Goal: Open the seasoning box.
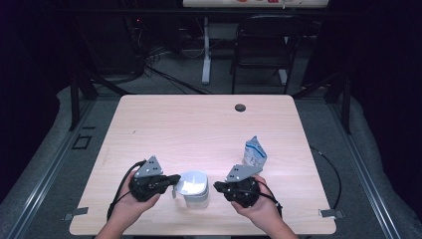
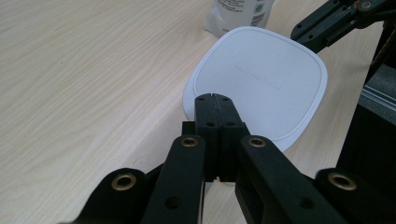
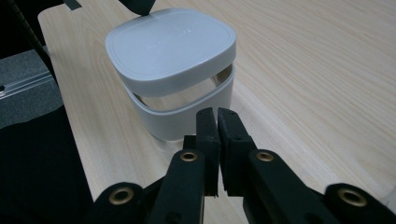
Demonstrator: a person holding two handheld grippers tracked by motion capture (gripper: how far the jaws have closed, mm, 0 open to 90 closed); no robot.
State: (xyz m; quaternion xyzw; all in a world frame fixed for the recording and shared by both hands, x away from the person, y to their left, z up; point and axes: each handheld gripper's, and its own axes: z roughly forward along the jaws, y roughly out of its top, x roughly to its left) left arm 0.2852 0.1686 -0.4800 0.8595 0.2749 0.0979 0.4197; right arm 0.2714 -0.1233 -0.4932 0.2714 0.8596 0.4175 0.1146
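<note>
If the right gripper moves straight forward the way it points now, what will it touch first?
Most likely the white container. The right gripper, jaws almost shut and empty, points at its near wall just below the lid. Nothing lies between them, though the exact contact height is unclear.

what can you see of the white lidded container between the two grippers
The white container is a rounded-square tub, apparently plastic, with a matte lid bearing faint embossed lettering. A clear band shows between lid and lower wall. It stands upright near the table's front edge. The left gripper, jaws shut, reaches over the lid's rim; contact is unclear.
</note>
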